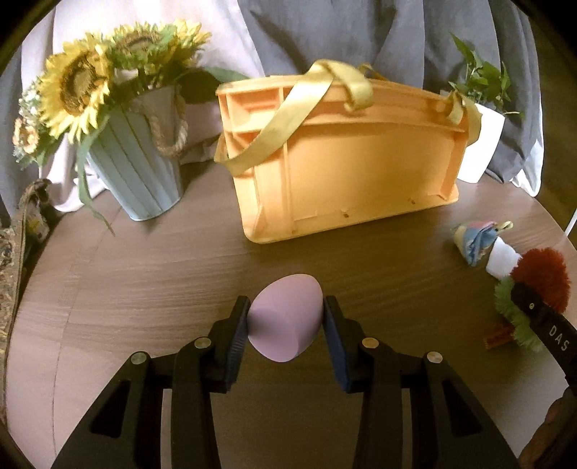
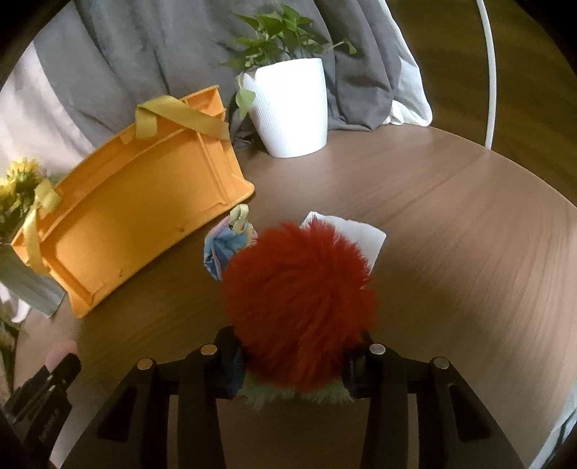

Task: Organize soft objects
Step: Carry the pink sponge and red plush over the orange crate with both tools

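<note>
A round brown wooden surface [image 1: 151, 259] is carrying everything. An orange plastic bin [image 1: 357, 162] is sitting on it toward the back, with yellow straps [image 1: 288, 122] hanging over its top. To the left of the bin, a pale blue bucket [image 1: 140, 169] full of sunflowers [image 1: 75, 83] is standing on the wood. Behind the bin's right end, a white pot [image 2: 290, 108] with a green plant [image 2: 281, 32] is standing. Near the bin's right end, a small blue and pink cloth bundle [image 2: 223, 249] is lying, and just beside it a white folded cloth [image 2: 364, 234] is lying flat. Grey and white sheets [image 2: 119, 61] are hanging down behind the back edge.
</note>
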